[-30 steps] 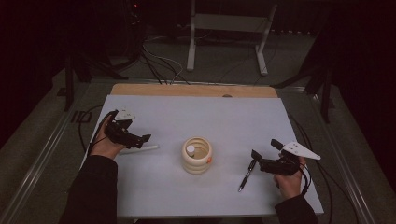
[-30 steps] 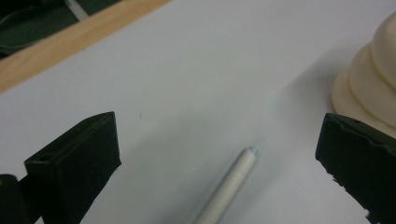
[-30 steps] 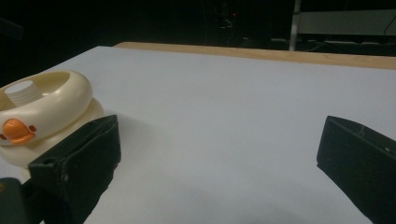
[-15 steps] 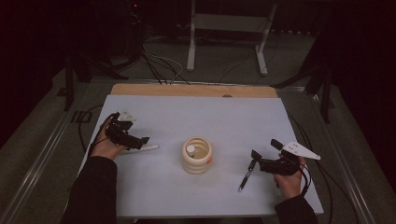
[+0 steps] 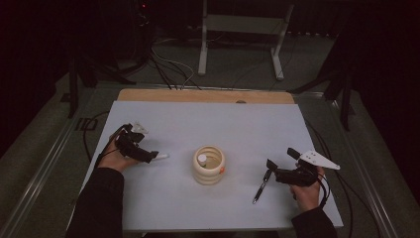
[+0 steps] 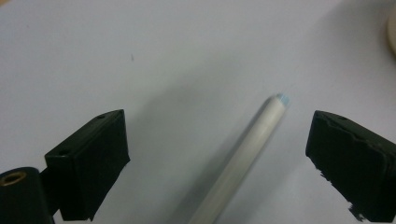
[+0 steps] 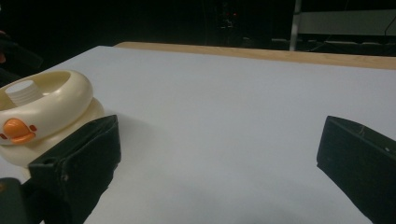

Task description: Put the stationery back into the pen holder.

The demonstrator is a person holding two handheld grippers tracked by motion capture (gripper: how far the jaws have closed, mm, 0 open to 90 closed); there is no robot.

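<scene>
Between the left tool's [image 6: 219,154] jaws lies a slim white pen [image 6: 243,158].

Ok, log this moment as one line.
left gripper: open, jaws closing around white pen | right gripper: open, beside black pen | cream ringed plastic holder: centre of white table

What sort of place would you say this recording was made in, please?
Probably a lab or studio set up for recording: a white-topped table in a dark room, cables trailing over the floor, and a metal stand behind.
</scene>
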